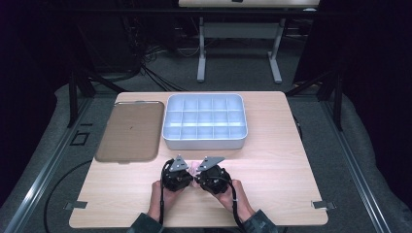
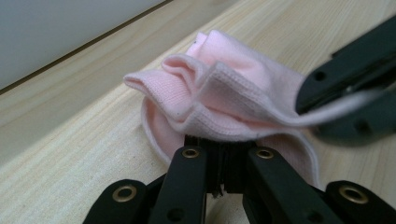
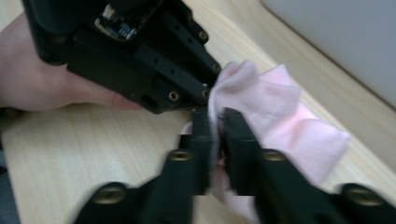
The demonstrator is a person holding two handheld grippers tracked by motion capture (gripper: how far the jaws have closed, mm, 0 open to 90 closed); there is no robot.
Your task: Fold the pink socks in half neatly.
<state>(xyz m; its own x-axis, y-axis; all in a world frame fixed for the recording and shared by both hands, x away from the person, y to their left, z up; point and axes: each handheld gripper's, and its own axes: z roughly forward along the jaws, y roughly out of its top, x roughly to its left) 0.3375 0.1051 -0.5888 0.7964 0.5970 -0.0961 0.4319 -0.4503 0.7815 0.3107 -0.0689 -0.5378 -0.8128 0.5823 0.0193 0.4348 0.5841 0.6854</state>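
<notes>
No legible text, label, brand or number anywhere.

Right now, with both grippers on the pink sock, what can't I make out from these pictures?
- High view: the pink sock is nearly hidden between the left gripper and right gripper; its shape is too small to tell.
- Left gripper view: the sock's lower edge is hidden behind the fingers.
- Right gripper view: motion blur smears the fingers.
- Divided tray: compartment contents too small to judge.

Left gripper (image 1: 187, 166) and right gripper (image 1: 200, 167) meet, jaws clamped.
</notes>
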